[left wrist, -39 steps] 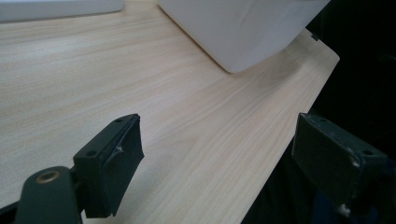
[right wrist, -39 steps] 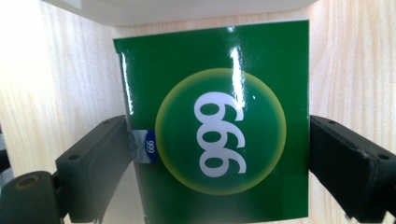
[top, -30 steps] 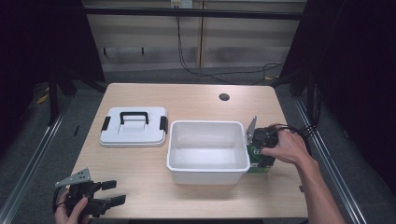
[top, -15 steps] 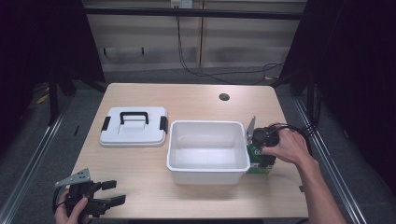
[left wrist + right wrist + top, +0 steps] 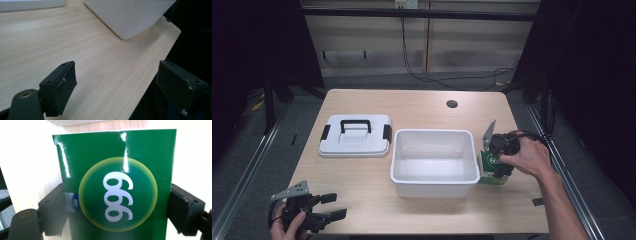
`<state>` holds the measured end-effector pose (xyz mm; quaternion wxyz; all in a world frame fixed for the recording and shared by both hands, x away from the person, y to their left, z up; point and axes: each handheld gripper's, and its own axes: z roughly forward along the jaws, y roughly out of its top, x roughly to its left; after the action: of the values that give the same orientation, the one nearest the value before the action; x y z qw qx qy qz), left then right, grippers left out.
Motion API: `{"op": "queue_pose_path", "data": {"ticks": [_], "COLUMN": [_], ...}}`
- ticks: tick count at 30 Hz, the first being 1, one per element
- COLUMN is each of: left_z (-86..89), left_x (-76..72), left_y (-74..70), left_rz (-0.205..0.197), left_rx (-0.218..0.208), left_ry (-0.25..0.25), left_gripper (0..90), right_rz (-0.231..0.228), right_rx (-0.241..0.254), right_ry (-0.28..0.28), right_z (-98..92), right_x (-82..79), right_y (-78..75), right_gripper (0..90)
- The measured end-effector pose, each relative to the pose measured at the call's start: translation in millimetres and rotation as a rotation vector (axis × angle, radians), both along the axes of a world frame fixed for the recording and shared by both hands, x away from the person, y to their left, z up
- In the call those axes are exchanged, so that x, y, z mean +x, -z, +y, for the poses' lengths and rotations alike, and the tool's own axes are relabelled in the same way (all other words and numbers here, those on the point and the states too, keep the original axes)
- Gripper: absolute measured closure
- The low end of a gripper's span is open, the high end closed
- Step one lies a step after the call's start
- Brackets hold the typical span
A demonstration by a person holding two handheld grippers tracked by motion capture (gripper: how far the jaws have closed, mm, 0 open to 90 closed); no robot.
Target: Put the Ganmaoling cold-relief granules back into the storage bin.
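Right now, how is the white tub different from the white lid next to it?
The white tub is deep and open on top with bare walls; the white lid is flat and shallow. The lid has a black handle and black clips at its two ends; the tub has none. The tub sits mid-table, beside a green box; the lid lies to its left. Both are white with rounded corners.

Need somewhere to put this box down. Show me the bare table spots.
Bare wood lies behind the white bin toward the dark hole, and in front of the lid. It is crowded at the bin's right wall, where the green box stands.
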<state>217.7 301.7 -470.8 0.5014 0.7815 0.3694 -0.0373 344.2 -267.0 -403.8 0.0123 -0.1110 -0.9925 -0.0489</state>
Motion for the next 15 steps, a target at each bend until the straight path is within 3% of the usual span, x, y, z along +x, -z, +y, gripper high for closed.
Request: {"op": "queue_pose_path", "data": {"ticks": [6,15], "left_z": [0.0,0.0], "left_x": [-0.1,-0.2], "left_y": [-0.1,-0.3], "left_rz": [0.000,-0.002], "left_rx": [0.002,0.001], "left_ry": [-0.001,-0.002], "left_gripper": [16.0,16.0], "right_rz": [-0.005,-0.014], "right_rx": [0.026,0.070], "right_ry": [0.044,0.069], "right_z": [-7.9,-16.7], "right_x": [-5.4,-11.1], "right_y": [-8.5,-18.0], "right_gripper": [15.2,15.3]}}
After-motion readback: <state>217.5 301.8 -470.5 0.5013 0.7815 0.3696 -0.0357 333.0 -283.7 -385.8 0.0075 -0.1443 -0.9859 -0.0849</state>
